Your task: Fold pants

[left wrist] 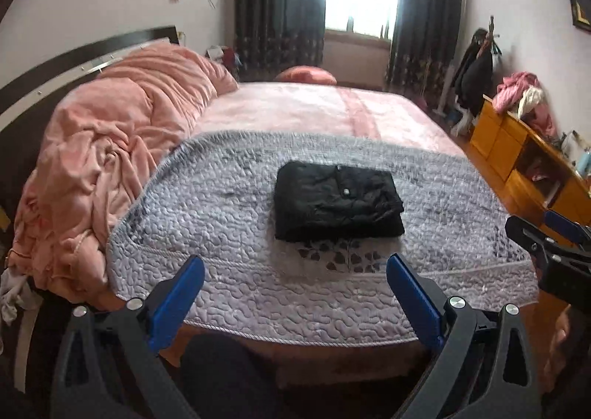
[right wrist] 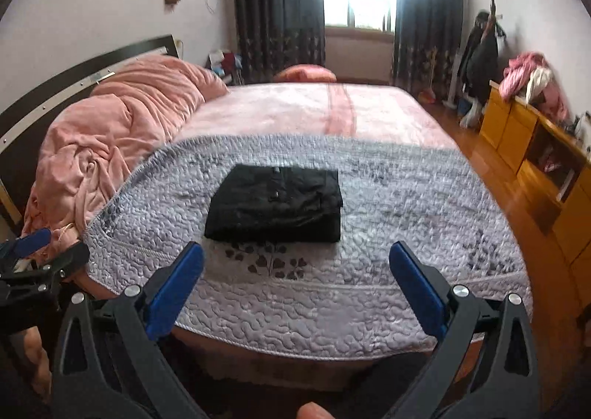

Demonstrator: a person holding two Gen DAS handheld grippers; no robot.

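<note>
Pants: black, lying folded in a compact rectangle on the grey quilt, centre of frame, long axis running left to right. Bed: carrying quilt; pink duvet bunching at left. Left hand-held gripper and right hand-held gripper: both hanging released, nothing between jaws, at lower frame short of the bed edge. Pants sitting ahead of both, apart; neither is clearly nearer. Judgement: folding appearing complete.

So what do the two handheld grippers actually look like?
Both look alike: the left gripper and right gripper each have two flat blue pads on dark grey angular plastic arms, joined by round silver bolts. No cables or sleeves show.
</note>
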